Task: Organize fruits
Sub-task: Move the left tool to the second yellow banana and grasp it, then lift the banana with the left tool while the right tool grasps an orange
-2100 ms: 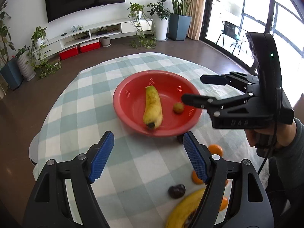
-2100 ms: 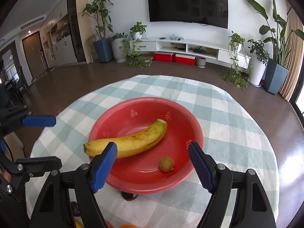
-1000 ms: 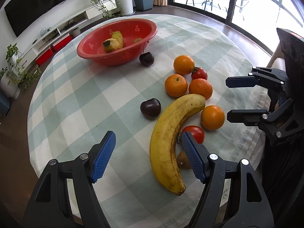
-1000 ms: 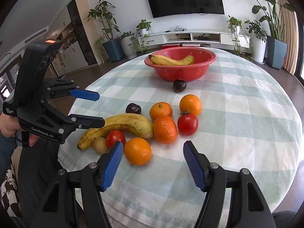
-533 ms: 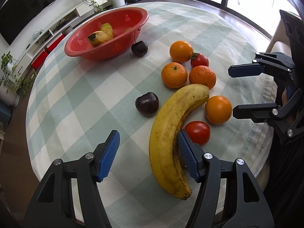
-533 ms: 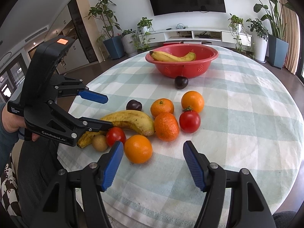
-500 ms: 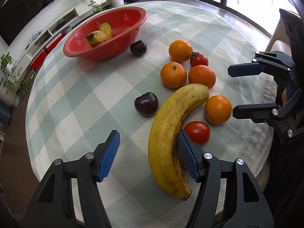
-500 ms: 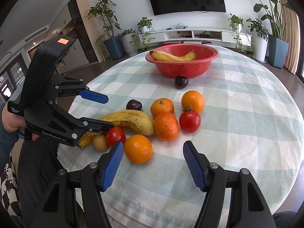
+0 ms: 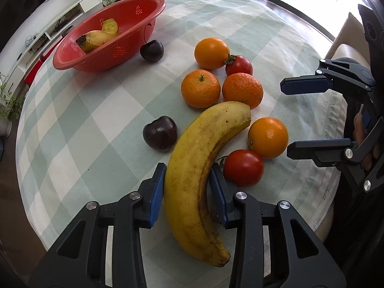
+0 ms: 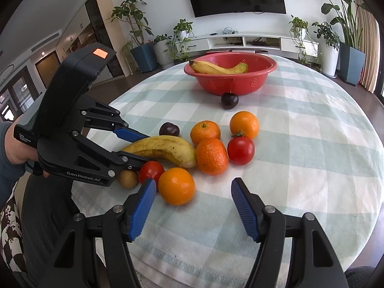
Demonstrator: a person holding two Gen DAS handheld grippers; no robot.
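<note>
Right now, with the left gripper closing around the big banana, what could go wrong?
The left gripper grips the banana near its lower half, so the long free end may swing and tilt on lifting. A tomato sits against one finger and may be nudged into the orange.

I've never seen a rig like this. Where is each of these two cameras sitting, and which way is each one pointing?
Left wrist view: it rides on the left gripper, looking along its blue fingers, which flank the banana on the table.
Right wrist view: it rides on the right gripper, held open near the table's edge, facing the red bowl and the TV wall; the person's left hand shows.
Shared: the banana, bowl and oranges; each camera also sees the other gripper.
</note>
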